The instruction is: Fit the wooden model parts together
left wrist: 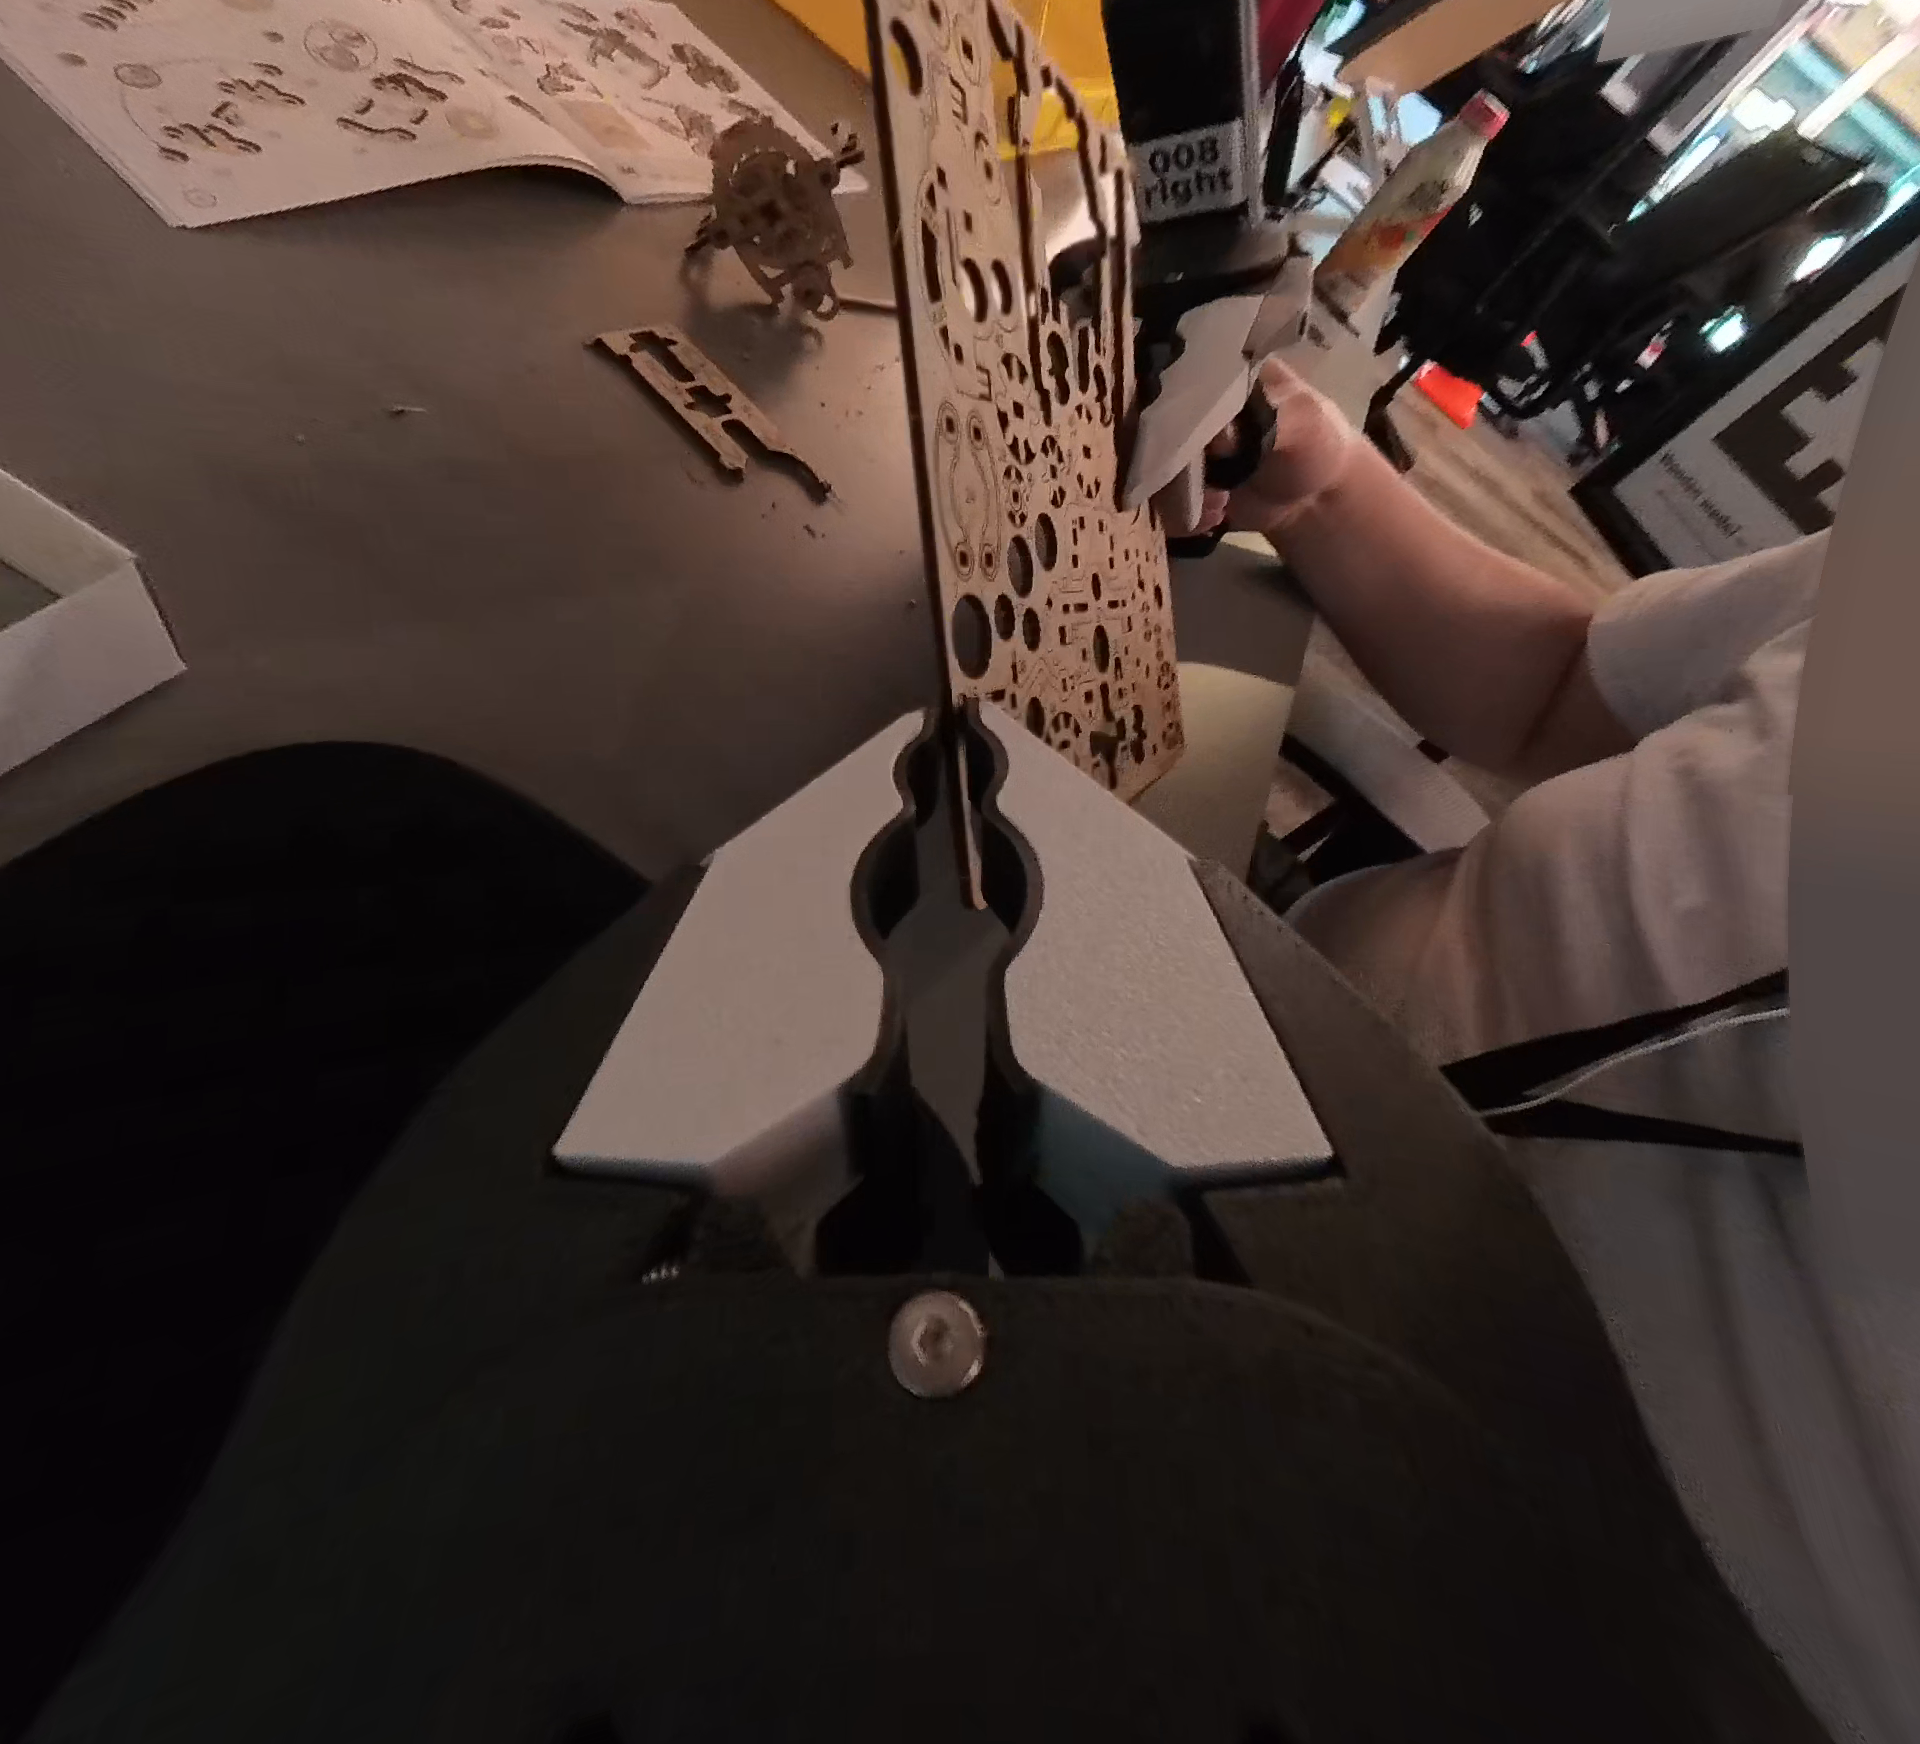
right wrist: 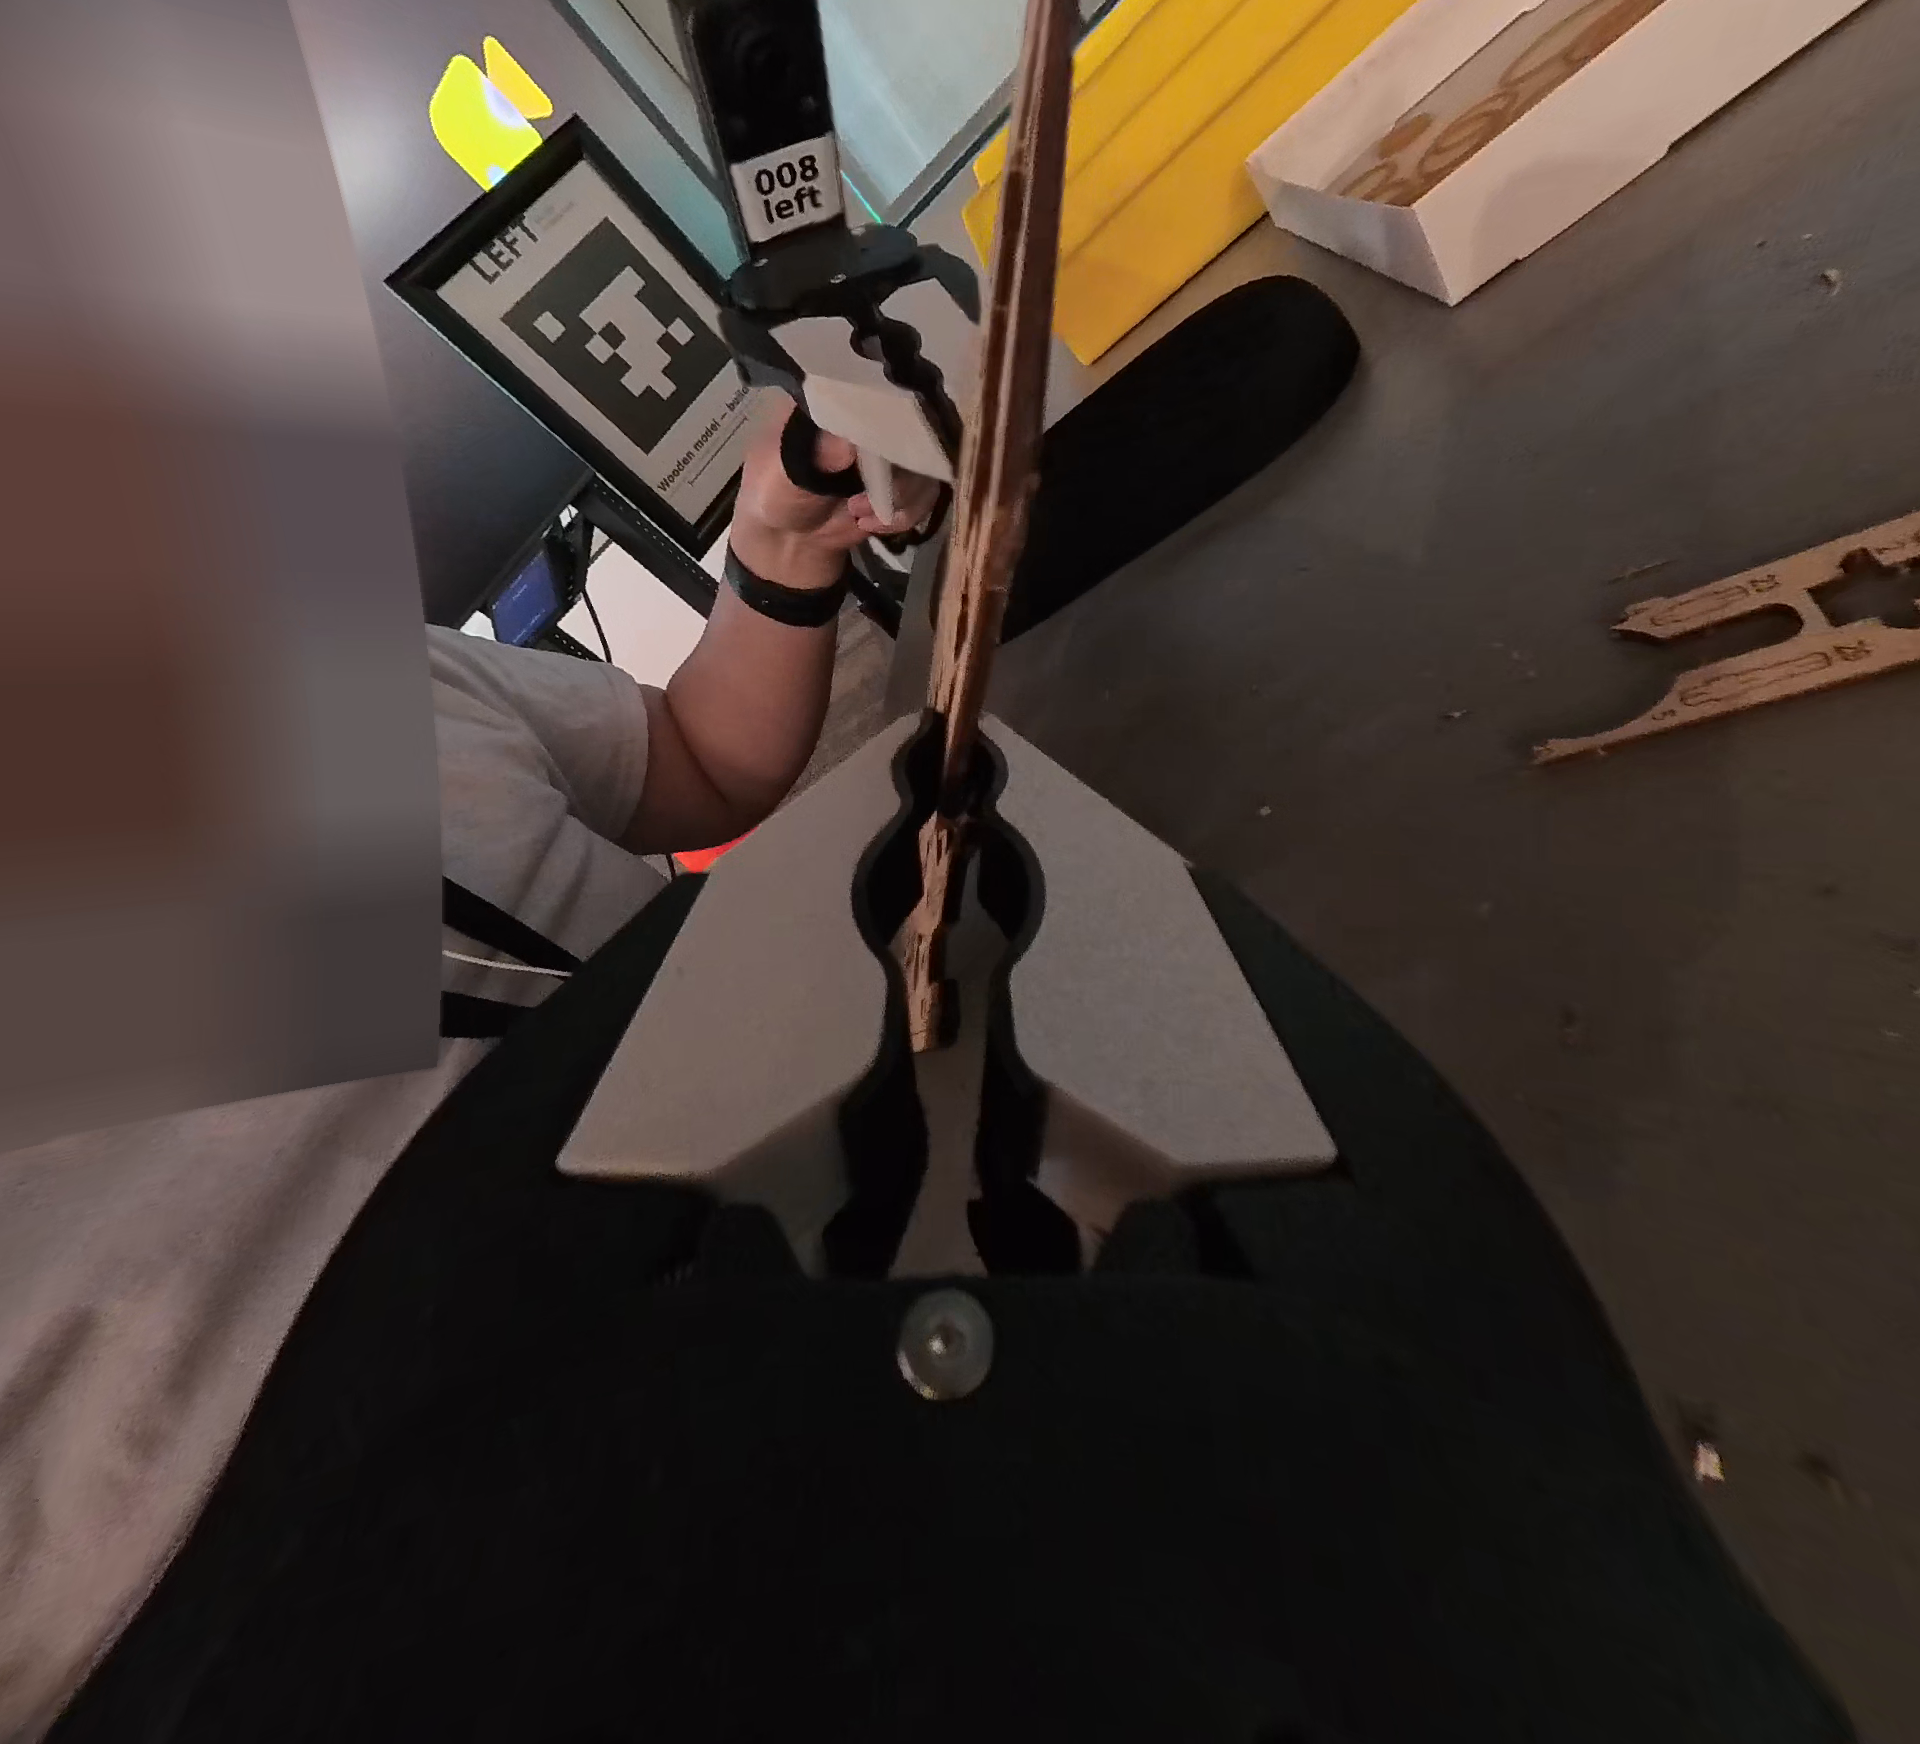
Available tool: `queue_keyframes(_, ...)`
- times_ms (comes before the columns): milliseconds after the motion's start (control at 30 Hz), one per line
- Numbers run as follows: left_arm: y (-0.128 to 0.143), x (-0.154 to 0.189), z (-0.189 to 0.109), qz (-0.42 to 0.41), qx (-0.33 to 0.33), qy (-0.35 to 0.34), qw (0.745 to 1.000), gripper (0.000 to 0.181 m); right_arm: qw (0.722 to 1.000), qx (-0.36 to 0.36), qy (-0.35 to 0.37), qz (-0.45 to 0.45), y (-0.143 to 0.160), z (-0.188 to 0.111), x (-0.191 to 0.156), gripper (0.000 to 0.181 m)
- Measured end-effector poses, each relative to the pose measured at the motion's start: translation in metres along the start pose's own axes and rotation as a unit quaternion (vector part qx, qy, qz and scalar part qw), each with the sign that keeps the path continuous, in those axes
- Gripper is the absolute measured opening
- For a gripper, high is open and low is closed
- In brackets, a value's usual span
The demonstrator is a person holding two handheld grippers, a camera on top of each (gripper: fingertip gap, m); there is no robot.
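Observation:
A thin laser-cut wooden parts sheet (left wrist: pixel 1049 447) with many punched-out holes is held upright above the table, edge-on in the right wrist view (right wrist: pixel 1023 260). My left gripper (left wrist: pixel 951 738) is shut on its lower edge. My right gripper (right wrist: pixel 951 749) is shut on the sheet's opposite edge; it also shows in the left wrist view (left wrist: pixel 1143 479), pinching the sheet's right side. A partly built wooden gear model (left wrist: pixel 774 224) stands on the table. A small cut-out wooden frame piece (left wrist: pixel 712 411) lies flat near it, also in the right wrist view (right wrist: pixel 1766 645).
An open instruction booklet (left wrist: pixel 312 42) lies at the back left. A yellow box (right wrist: pixel 1226 136) and a white tray (right wrist: pixel 1475 84) holding wooden sheets sit at the table's far side. A white tray corner (left wrist: pixel 62 634) is at left. A black chair back (right wrist: pixel 1174 437) stands by the table's edge. My right fingertips sit around 11 centimetres from my left ones. The partly built wooden gear model (left wrist: pixel 774 224) is about 15 centimetres from my right fingertips.

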State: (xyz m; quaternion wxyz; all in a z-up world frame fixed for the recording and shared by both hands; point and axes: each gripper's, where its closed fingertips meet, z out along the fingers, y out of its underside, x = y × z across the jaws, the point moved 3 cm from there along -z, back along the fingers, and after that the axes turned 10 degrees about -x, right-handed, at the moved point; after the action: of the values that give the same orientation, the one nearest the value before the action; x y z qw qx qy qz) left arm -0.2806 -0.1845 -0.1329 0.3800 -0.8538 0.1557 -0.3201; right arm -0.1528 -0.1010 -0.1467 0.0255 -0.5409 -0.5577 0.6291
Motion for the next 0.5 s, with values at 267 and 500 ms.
queue_keyframes(267, 0.0028, -0.0009, 0.0063, 0.104, -0.049, -0.144, 0.983, 0.003, 1.000, 0.004, 0.012, -0.019, -0.0005, -0.0006, -0.0022, 0.001)
queue_keyframes(500, -0.0047, 0.0020, 0.0044, 0.103, -0.012, -0.145, 0.984, 0.004, 0.999, 0.014, 0.017, -0.024, -0.0022, -0.0046, -0.0029, 0.001)
